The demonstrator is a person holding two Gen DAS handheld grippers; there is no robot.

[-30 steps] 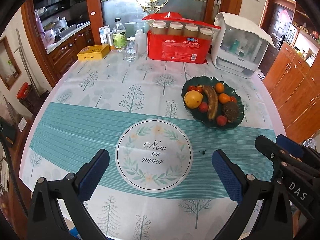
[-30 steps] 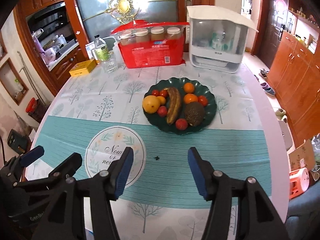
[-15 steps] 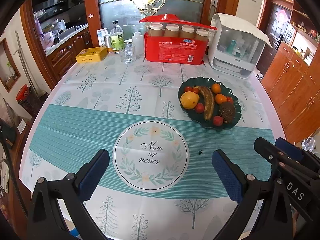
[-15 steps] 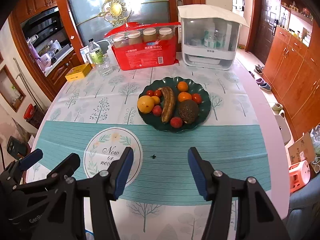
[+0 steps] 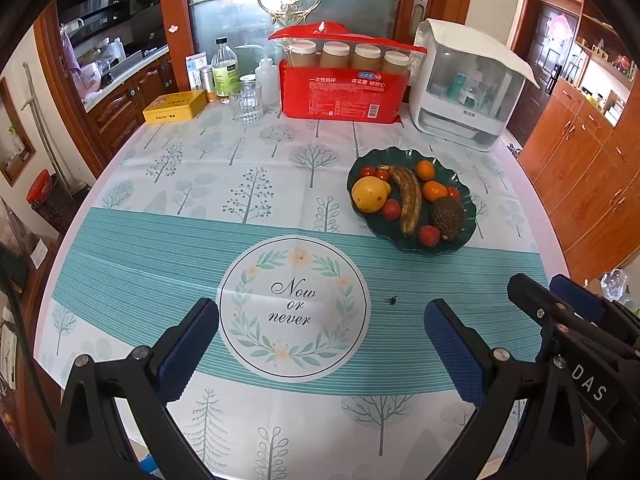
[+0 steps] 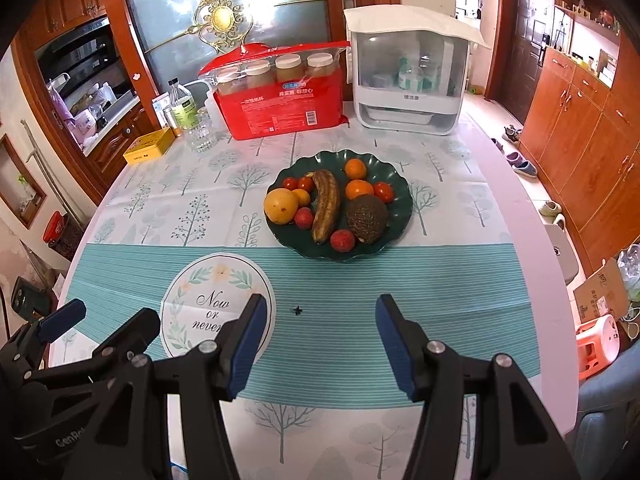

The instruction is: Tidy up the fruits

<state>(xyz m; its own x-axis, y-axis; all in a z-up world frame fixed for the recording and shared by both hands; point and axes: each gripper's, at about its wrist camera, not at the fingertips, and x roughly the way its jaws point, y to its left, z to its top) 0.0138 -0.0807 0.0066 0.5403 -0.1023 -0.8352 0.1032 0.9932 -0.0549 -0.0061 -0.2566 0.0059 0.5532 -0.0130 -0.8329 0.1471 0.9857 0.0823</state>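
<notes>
Fruits, piled on a dark green scalloped plate [image 6: 402,194], sit on the far right part of the tree-printed tablecloth [image 5: 256,184]: a brown-spotted banana [image 6: 326,204], a large yellow citrus [image 6: 281,206], a dark rough-skinned avocado [image 6: 367,213], orange tangerines, small red tomatoes and red lychees. Your left gripper [image 5: 320,336] hovers over the round "Now or never" motif [image 5: 292,306], jaws wide apart and empty. Your right gripper [image 6: 320,336] sits just beside it, jaws likewise apart, well short of the plate.

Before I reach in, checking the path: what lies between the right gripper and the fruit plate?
Only striped tablecloth separates the right gripper from the plate, per the right wrist view.
</notes>
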